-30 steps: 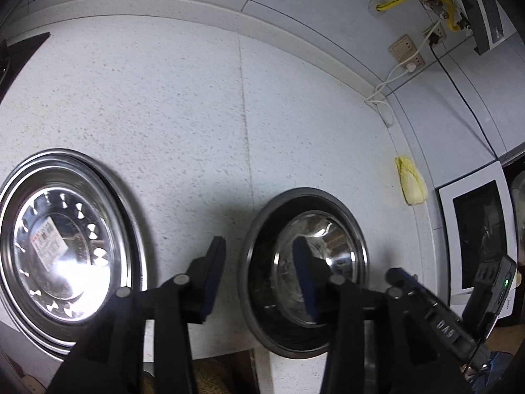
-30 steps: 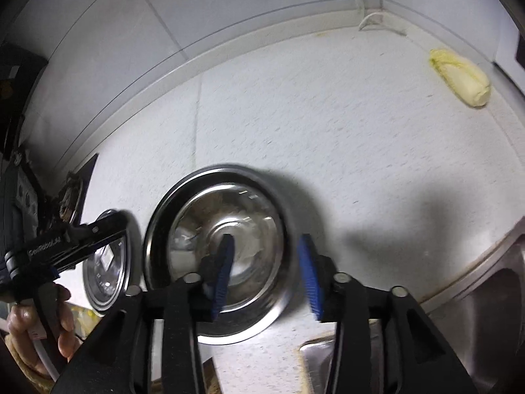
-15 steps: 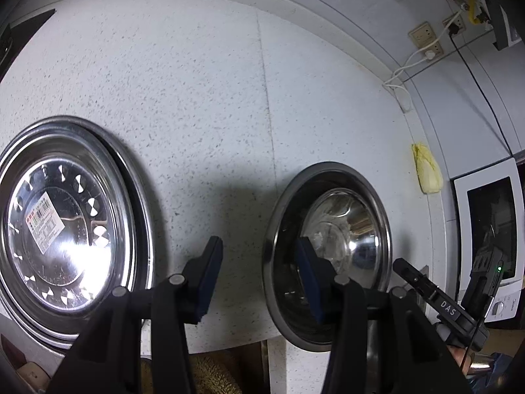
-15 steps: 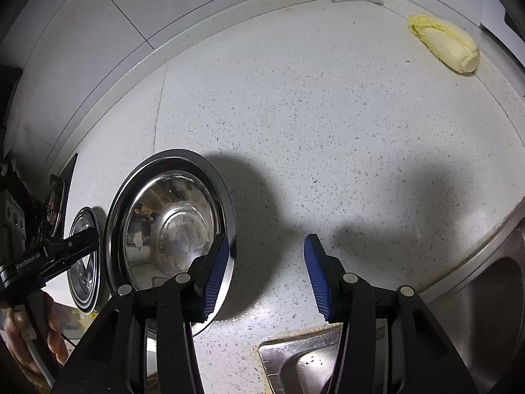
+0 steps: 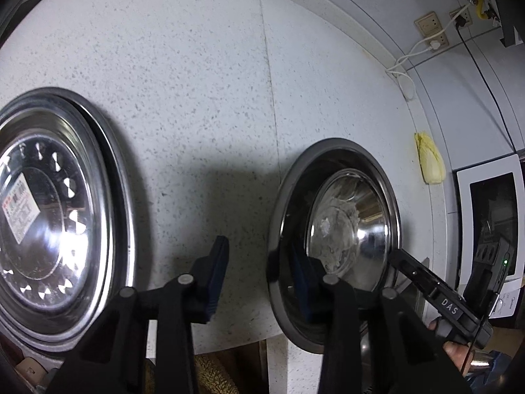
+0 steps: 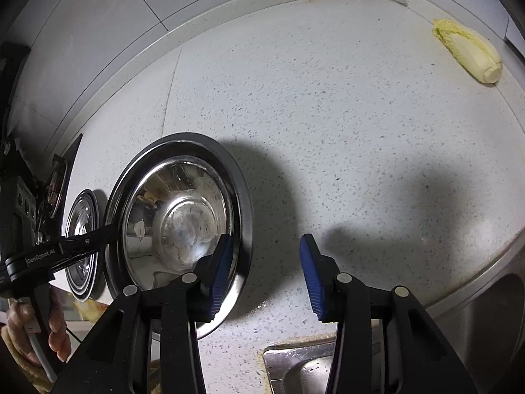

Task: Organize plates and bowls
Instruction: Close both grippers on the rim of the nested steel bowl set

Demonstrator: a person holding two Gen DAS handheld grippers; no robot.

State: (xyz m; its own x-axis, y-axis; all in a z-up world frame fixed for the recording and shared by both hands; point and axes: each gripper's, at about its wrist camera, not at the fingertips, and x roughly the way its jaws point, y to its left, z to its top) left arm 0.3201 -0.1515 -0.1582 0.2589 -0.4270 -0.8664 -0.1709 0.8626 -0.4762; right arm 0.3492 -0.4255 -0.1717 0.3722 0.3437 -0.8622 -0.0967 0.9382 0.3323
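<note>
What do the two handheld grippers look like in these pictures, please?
Both are matte black plastic. The left gripper and the right gripper each carry two blue ribbed pads on angular black fingers with round silver pivot pins. Seen from the side, the right one's body reads "DAS" in white, the left one's "GenRobot.AI". A thin black cable hangs by the right gripper's handle.

On the countertop (image 5: 203, 92) the plate (image 5: 49, 216) lies left of the bowl (image 5: 344, 223), the 2 well apart. A cabbage (image 6: 469, 51) lies far right near the back wall, and the sink (image 6: 328, 364) sits at the front edge, right of the bowl.
</note>
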